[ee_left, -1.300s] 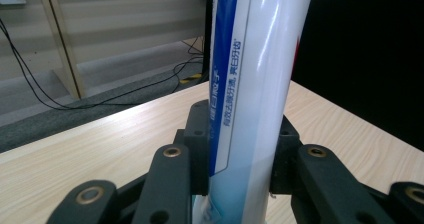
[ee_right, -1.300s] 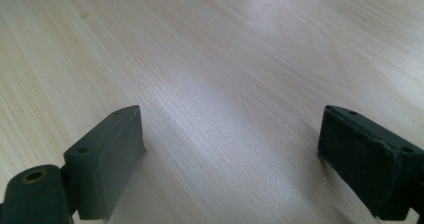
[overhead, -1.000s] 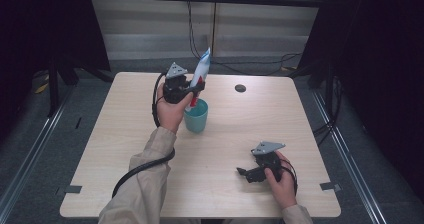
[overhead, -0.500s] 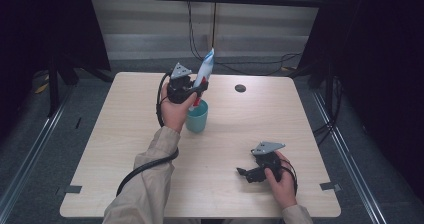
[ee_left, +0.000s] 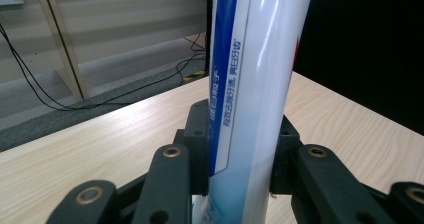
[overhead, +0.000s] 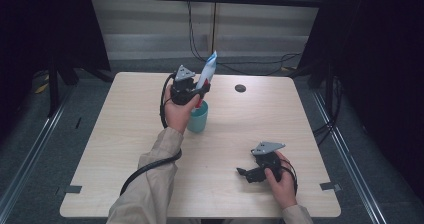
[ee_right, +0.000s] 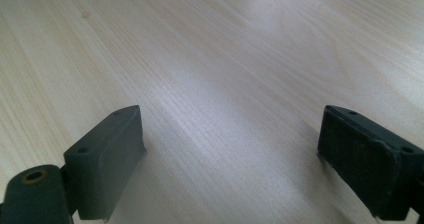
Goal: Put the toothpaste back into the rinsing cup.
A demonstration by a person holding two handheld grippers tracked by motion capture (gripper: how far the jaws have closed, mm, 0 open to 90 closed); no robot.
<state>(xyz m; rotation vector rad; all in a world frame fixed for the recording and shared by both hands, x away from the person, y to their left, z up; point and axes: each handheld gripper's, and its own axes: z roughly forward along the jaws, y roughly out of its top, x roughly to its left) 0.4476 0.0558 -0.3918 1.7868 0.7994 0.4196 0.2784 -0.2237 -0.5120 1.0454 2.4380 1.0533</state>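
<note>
In the high view, a little left of centre, the left claw (overhead: 196,90) is clamped on a toothpaste tube (overhead: 207,70), which leans up and to the right above a teal cup (overhead: 198,118) standing on the surface (overhead: 125,134). The tube's red cap end hangs just over the cup's mouth; whether it touches the rim cannot be told. In the left gripper view the tube (ee_left: 255,84) stands upright in the middle of the frame, squeezed between both pads low on its body.

The tube looks light, with a glossy, slick skin and a soft, squeezable wall. A hard pinch mid-body would likely dent it or push paste toward the cap, while a loose one could let it slide. The firmest places to hold are probably the shoulder near the cap or the flat crimped tail; the present hold sits nearer the cap end, which suits lowering it cap-first.

Lower right in the high view, the right claw (overhead: 248,174) rests on the surface, its jaws spread wide with nothing between them, as the right gripper view (ee_right: 230,169) confirms.
</note>
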